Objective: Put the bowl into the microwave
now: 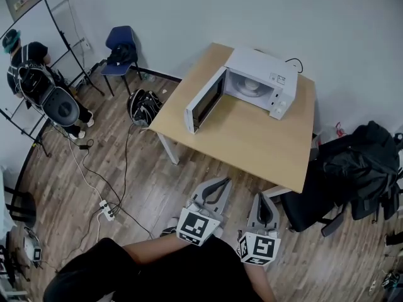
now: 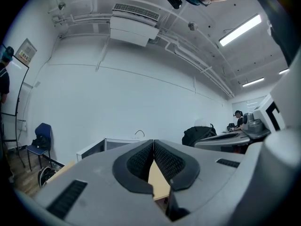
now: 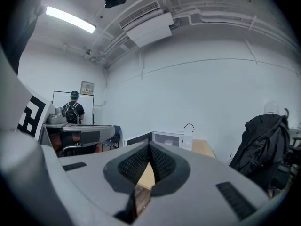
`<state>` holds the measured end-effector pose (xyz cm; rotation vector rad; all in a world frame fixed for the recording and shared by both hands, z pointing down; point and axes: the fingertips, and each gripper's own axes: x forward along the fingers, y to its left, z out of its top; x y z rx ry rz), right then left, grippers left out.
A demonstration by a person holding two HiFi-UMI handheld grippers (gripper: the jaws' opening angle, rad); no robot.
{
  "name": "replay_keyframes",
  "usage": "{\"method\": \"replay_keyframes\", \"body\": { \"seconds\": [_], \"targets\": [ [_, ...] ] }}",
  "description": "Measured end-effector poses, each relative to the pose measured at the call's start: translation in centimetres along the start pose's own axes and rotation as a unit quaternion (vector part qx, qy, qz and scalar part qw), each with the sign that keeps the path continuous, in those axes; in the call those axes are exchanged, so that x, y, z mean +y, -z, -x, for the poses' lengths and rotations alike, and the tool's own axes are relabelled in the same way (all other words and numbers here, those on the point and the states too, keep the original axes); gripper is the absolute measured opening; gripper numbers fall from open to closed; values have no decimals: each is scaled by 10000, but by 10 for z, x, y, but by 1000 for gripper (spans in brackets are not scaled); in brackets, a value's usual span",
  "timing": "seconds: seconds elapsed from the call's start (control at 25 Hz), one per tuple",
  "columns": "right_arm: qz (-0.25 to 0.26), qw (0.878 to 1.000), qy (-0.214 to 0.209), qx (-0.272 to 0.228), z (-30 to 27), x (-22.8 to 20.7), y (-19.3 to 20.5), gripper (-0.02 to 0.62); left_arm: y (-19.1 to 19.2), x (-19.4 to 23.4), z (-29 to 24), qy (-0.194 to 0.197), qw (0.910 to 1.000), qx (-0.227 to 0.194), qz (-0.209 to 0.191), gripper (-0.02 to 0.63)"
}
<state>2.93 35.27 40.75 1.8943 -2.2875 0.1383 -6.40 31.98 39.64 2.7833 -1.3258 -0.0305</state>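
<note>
Both grippers are on the near side of the microwave (image 1: 261,63), well apart from it and short of the table (image 1: 252,146) that carries it. The left gripper (image 1: 224,182) has its jaws clenched tip to tip with nothing between them, as the left gripper view confirms (image 2: 153,143). The right gripper (image 1: 262,197) is likewise pressed shut and empty (image 3: 149,146). Held side by side and pointing toward the microwave, they look to be in a carrying or resting posture, not working on anything.

The microwave door (image 1: 204,102) is swung wide to the microwave's left, which leaves the cavity open to the front and judged ready for access.

The bowl is not on the table in front of the microwave, nor in either gripper. A white round shape (image 1: 254,87) sits inside the cavity; this is probably the bowl, though at this size it cannot be separated from a turntable plate. In the right gripper view the same pale shape (image 3: 171,142) is too small to settle it.

The cavity's rear and the far side of the microwave are hidden, and the person's own body cuts off the lower edge of the head view
</note>
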Motion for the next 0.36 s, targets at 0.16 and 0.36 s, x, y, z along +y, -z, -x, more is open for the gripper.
{"method": "replay_keyframes", "body": {
  "seconds": [0.16,0.36],
  "targets": [
    [14,10000,-30,-5,-2,3,-1,59,2,0,3,2,10000,3,62,12],
    [44,10000,-28,-24,-4,-6,-2,59,5,-6,-4,45,10000,24,54,12]
  ]
}}
